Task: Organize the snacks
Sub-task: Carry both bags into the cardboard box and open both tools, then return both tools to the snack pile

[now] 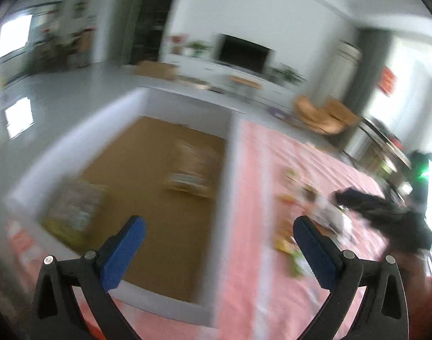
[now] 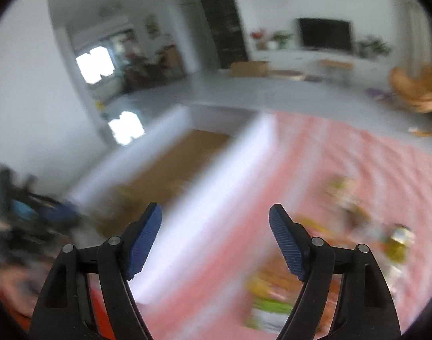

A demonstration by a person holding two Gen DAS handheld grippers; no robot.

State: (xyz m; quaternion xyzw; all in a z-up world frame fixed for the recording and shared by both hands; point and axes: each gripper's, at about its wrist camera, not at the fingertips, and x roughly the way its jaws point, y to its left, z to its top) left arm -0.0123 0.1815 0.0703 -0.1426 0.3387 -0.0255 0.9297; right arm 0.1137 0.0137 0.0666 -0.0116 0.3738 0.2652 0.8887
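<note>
A white-walled box (image 1: 228,153) with a brown cardboard floor sits on the pink striped tablecloth (image 1: 252,283). Two blurred snack packs lie inside it, one at the near left (image 1: 74,212) and one near the right wall (image 1: 193,170). Loose snack packs (image 1: 298,226) lie on the cloth to the right. My left gripper (image 1: 218,222) is open and empty over the box's near right part. My right gripper (image 2: 216,212) is open and empty above the box wall (image 2: 216,198) and the cloth. Blurred snack packs (image 2: 272,291) lie below its right finger. The right gripper also shows in the left wrist view (image 1: 385,212).
Both views are motion-blurred. More snacks (image 2: 397,243) lie at the right of the cloth (image 2: 343,153). Beyond the table are a grey floor, a TV (image 1: 244,52) on a white cabinet, and wooden chairs (image 1: 323,113). The left gripper's dark body (image 2: 31,218) shows at the left.
</note>
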